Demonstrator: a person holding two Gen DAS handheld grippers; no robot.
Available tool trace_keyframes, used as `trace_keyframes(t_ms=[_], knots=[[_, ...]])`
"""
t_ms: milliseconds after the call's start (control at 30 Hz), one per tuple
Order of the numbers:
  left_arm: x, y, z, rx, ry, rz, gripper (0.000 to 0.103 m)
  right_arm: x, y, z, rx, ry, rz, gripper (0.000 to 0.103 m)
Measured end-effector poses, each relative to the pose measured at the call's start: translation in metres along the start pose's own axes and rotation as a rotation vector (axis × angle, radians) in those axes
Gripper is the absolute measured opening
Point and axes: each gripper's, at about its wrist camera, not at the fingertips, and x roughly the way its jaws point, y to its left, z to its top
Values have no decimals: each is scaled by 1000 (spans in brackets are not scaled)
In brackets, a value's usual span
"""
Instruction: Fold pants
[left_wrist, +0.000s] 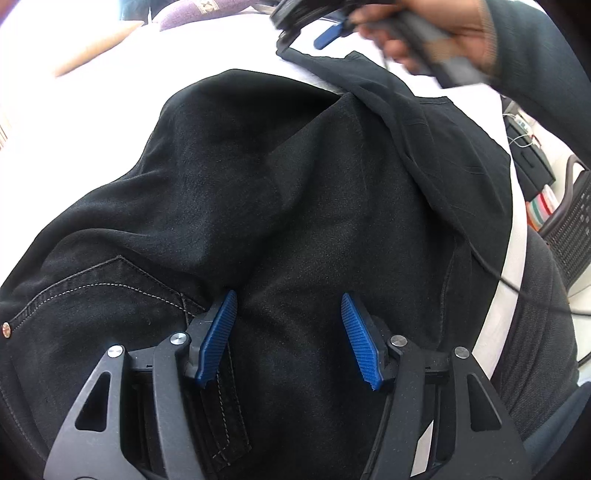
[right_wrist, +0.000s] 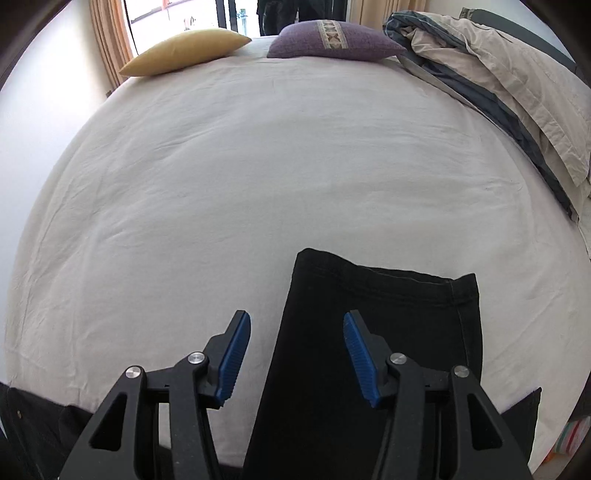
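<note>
Black pants (left_wrist: 280, 177) lie rumpled on a white bed (left_wrist: 110, 85), back pocket stitching and a rivet at the lower left. My left gripper (left_wrist: 288, 306) is open and empty, its blue pads just above the cloth near the seat. In the right wrist view a pant leg (right_wrist: 373, 314) lies flat with its hem pointing away. My right gripper (right_wrist: 297, 325) is open and empty above that leg's left edge. It also shows in the left wrist view (left_wrist: 328, 35), blurred, at the far hem.
A yellow pillow (right_wrist: 184, 50) and a purple pillow (right_wrist: 334, 40) lie at the bed's far end. A bundled beige and grey duvet (right_wrist: 498, 85) lies along the right side. A mesh chair (left_wrist: 569, 229) stands right of the bed.
</note>
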Motion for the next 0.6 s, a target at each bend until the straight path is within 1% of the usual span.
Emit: trace_keyframes(t_ms=[67, 100, 133, 167, 233, 267, 300, 333, 367, 400, 467, 500, 600], knots=[[1, 3, 1, -4, -6, -5, 57, 22, 1, 4, 6, 63, -38, 57], [0, 3, 0, -4, -9, -6, 57, 29, -1, 6, 12, 70, -49, 59], [1, 3, 0, -4, -12, -8, 57, 32, -5, 7, 25, 58, -56, 62], [0, 3, -2, -6, -15, -10, 57, 33, -10, 9, 54, 57, -53, 66], [0, 2, -3, -7, -18, -13, 57, 35, -19, 10, 102, 64, -14, 65], [1, 2, -3, -7, -19, -13, 57, 34, -22, 10, 102, 64, -10, 58], [1, 1, -3, -6, -21, -11, 57, 34, -24, 9, 95, 66, -10, 47], [1, 2, -4, -5, -22, -10, 57, 33, -28, 9, 90, 68, -5, 41], [-3, 6, -7, -5, -23, -8, 57, 31, -33, 8, 91, 71, 8, 27], [-3, 5, -8, -4, -23, -6, 57, 30, -39, 7, 102, 73, 23, 17], [-6, 6, -10, -4, -24, -3, 57, 22, -48, 4, 147, 59, 56, 12], [-6, 5, -10, -4, -24, -1, 57, 15, -57, 0, 177, 37, 72, 11], [-7, 3, -11, -3, -24, 3, 57, -18, -78, -12, 239, -60, 116, 10]])
